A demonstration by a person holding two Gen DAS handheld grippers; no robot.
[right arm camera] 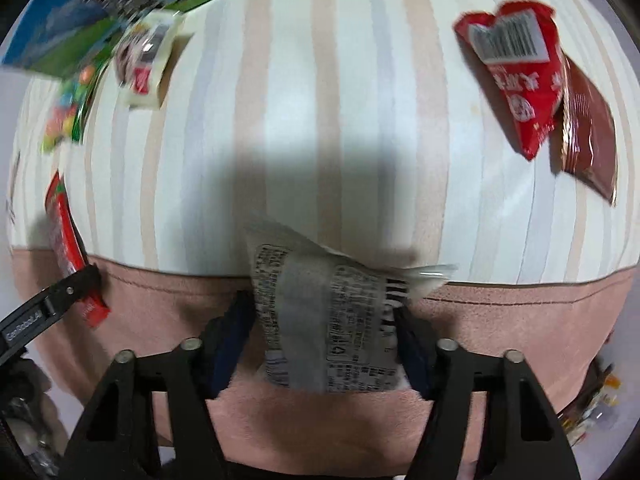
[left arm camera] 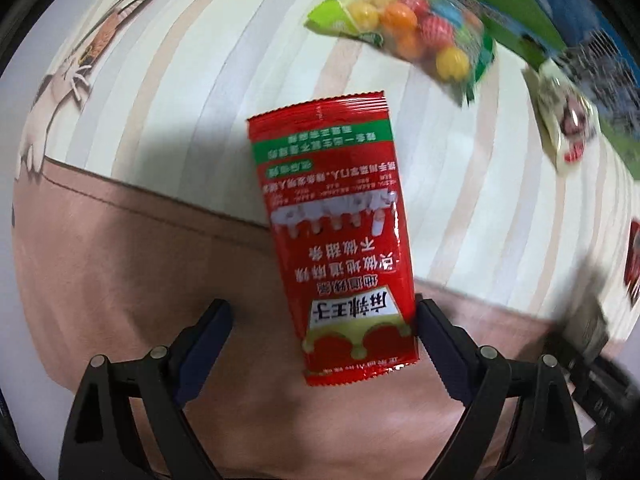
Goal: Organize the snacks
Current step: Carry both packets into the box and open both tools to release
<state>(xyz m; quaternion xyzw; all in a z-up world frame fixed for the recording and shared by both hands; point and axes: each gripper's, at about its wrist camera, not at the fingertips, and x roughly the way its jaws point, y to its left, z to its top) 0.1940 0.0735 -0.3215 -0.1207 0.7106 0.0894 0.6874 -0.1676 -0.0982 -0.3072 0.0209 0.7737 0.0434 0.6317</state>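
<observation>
We see red packet (left arm camera: 334,236) flat on cloth (left arm camera: 460,184), between wide-apart jaws of left gripper (left arm camera: 324,322), long axis running straight ahead, right pad touching edge. Right gripper (right arm camera: 326,320) clamps grey packet (right arm camera: 324,320) over cloth edge.

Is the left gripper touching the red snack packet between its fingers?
Cannot tell. In the left wrist view the red snack packet lies between the open left gripper; one finger meets its edge, the other stands clear, but real contact isn't plain.
</observation>
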